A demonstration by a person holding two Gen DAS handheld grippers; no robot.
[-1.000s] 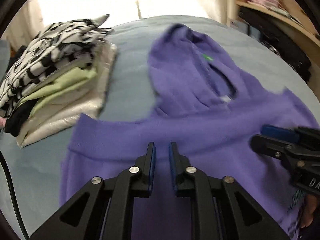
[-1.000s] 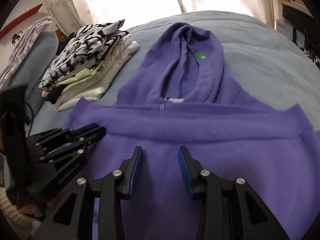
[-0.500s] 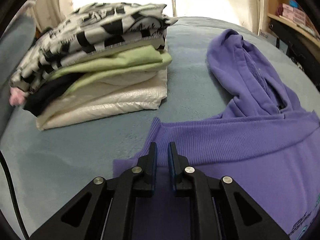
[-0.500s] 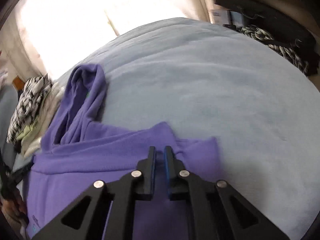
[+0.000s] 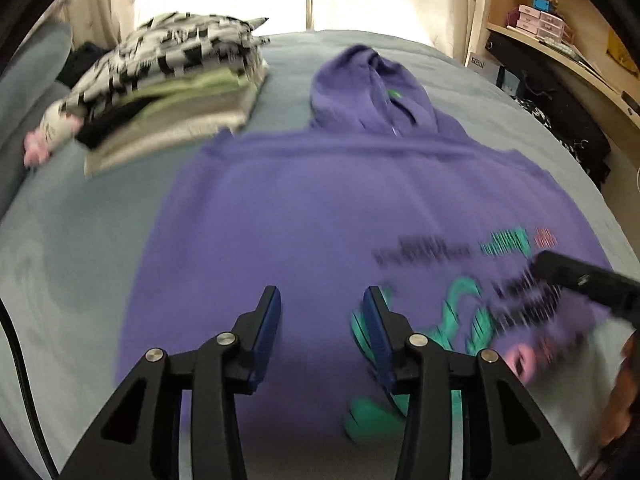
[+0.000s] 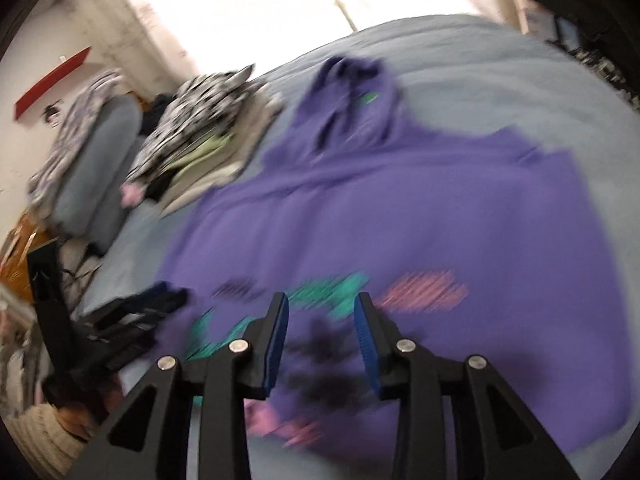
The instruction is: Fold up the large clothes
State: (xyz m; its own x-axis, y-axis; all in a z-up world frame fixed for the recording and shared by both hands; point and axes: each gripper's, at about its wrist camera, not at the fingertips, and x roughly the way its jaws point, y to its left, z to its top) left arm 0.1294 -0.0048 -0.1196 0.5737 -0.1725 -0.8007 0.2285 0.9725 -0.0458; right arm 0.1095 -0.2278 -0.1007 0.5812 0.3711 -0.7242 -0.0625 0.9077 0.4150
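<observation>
Covering a blue-grey bed (image 5: 100, 240), purple hoodie (image 5: 320, 208) (folded clothes stack (image 5: 168, 92) beside), both jaws just released, curtained window behind

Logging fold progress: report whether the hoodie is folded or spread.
Partly folded: the hoodie lies on the bed with no sleeves sticking out, hood flat beyond it, print up.
</observation>
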